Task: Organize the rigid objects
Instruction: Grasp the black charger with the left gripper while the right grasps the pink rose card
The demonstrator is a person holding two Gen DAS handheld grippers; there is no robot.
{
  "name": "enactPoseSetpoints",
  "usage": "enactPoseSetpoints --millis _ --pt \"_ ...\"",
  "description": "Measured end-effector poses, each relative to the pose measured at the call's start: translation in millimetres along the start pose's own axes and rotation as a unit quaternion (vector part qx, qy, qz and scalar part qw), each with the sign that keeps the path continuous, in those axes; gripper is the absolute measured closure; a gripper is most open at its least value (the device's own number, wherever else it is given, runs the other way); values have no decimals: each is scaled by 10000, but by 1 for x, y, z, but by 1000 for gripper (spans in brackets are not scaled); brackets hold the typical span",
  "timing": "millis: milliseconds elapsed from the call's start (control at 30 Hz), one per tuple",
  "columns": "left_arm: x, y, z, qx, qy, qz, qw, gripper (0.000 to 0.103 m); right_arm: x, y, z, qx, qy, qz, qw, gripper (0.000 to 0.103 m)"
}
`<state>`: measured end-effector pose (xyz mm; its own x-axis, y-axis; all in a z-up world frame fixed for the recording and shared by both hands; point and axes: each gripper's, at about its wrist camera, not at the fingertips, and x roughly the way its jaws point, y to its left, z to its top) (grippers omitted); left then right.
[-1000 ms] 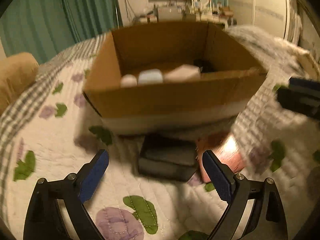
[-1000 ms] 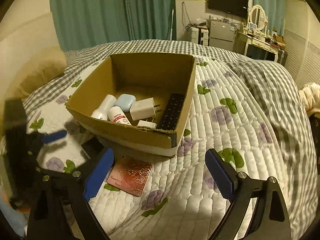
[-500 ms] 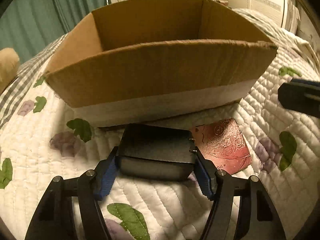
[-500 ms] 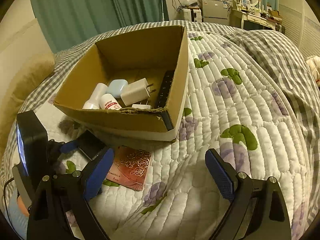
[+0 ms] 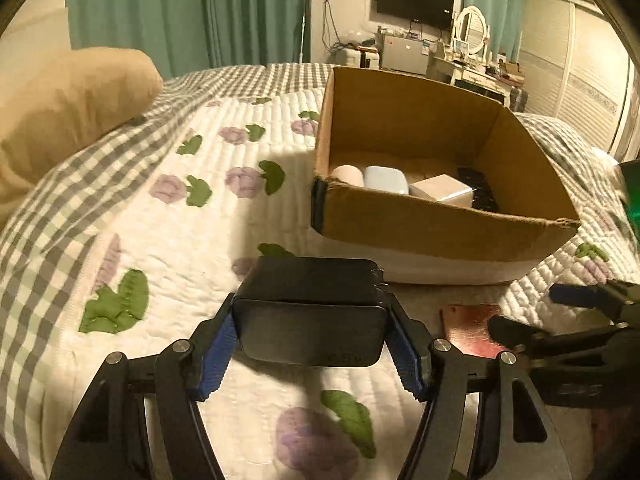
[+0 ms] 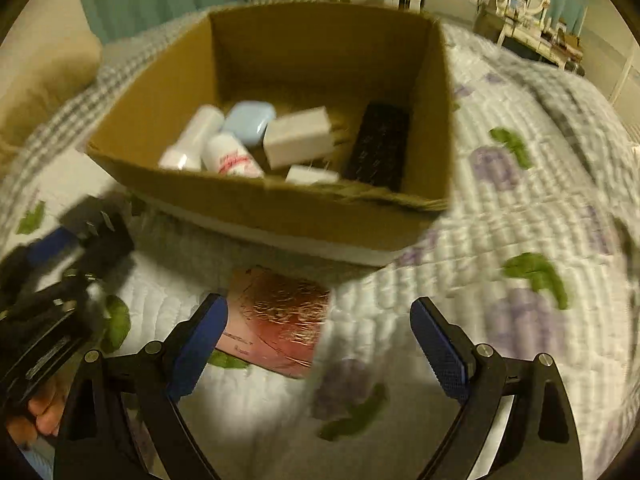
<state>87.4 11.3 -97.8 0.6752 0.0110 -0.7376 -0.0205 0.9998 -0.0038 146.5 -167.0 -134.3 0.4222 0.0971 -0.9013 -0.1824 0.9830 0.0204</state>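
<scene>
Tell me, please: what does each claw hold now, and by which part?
Left claw grips the black charger block by its two side faces. Right claw is open, holding nothing.

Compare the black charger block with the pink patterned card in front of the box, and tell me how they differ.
The black charger block is thick and boxy; the pink patterned card is thin and flat. The block is clamped in the left hand-held gripper; the card lies on the quilt, below the open right hand-held gripper. Both are outside the cardboard box.

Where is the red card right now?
The red card lies flat on the quilt just in front of the cardboard box, under the open right gripper; in the left wrist view it sits right of the black charger.
</scene>
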Motion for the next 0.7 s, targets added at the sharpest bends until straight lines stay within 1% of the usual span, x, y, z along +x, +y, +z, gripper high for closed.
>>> enactPoseSetpoints --millis 67,200,333,400,433,467,567,700 --pt "3 1 -1 -12 54 -46 10000 34 13 5 0 47 152 -4 9999 10" --pt "8 -1 0 45 88 -38 9999 34 32 6 1 218 318 167 9991 10" --pt "10 0 -2 1 101 -30 9999 34 44 2 -3 294 328 379 9983 11" --pt "11 -2 -4 57 100 32 9999 34 43 4 -3 235 281 381 9986 15" --pt "11 -4 -4 81 99 52 9999 34 43 7 -4 170 258 406 9987 21" --pt "11 -3 -4 80 93 51 9999 34 44 11 -5 70 261 371 9989 22" --pt "11 -4 -5 42 71 31 10000 34 50 24 -9 -200 312 60 9993 25" --pt "8 -4 -6 57 46 3 10000 34 39 25 -17 -185 74 -1 9998 28"
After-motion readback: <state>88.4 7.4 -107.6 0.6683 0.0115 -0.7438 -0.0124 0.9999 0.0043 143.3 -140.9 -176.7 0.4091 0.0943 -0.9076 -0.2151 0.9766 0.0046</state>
